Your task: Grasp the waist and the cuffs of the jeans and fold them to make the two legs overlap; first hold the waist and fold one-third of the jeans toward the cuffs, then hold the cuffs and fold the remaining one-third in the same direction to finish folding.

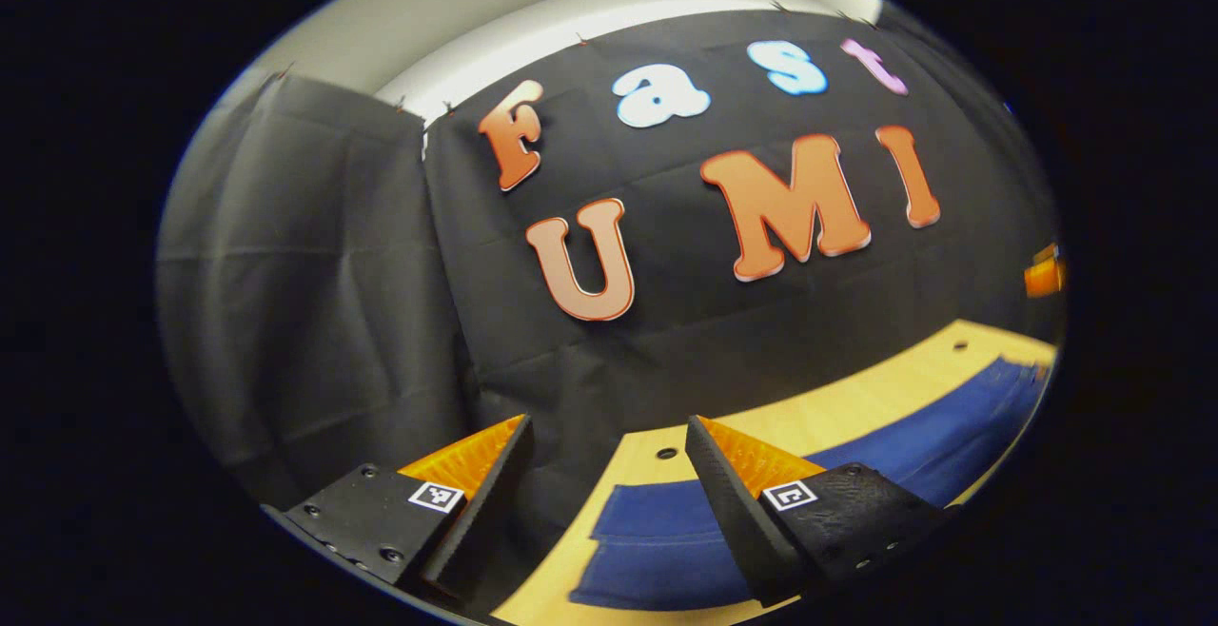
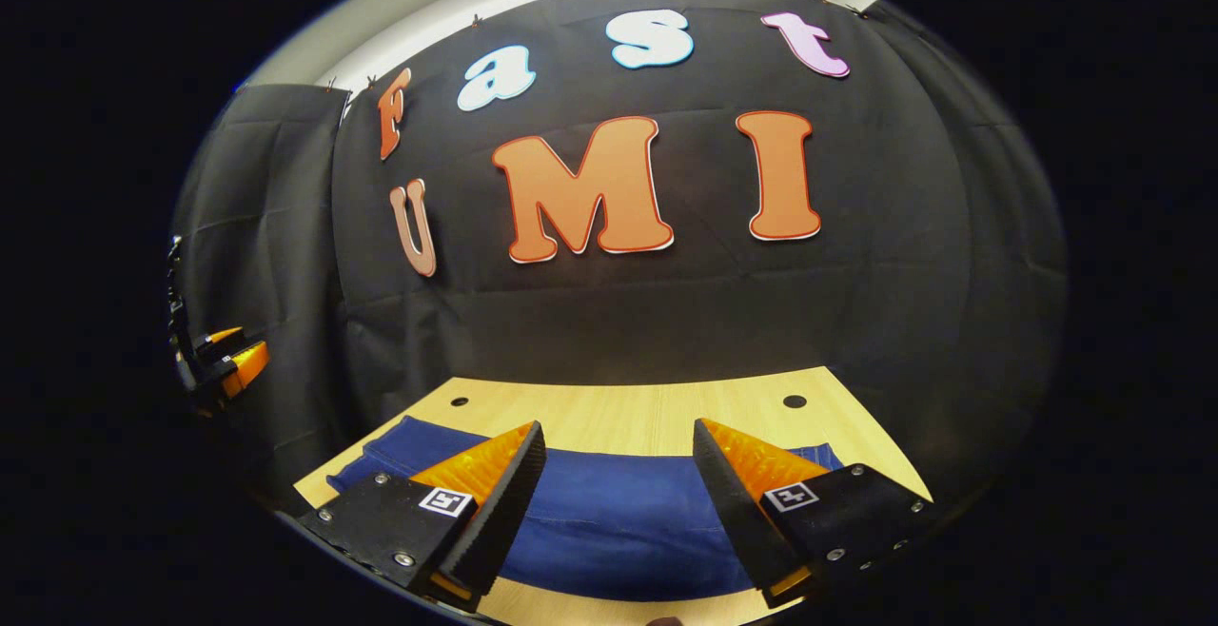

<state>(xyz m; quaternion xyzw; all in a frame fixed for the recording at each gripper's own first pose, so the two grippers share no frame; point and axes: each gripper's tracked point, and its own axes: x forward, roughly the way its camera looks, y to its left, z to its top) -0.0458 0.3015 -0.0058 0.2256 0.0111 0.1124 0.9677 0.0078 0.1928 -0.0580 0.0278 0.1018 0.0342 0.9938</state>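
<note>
Both tools, left (image 1: 609, 436) and right (image 2: 617, 440), hang with fingers apart above blue jeans (image 2: 609, 512) spread on the wooden counter (image 2: 647, 412); left tool at nine o'clock.

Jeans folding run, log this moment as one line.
jeans: flat on table, ungrasped | left claw: open, above table's end | right claw: open, above jeans

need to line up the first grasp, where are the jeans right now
The jeans lie flat on the wooden table, under the open right hand-held gripper; in the left gripper view they lie lower right.
</note>
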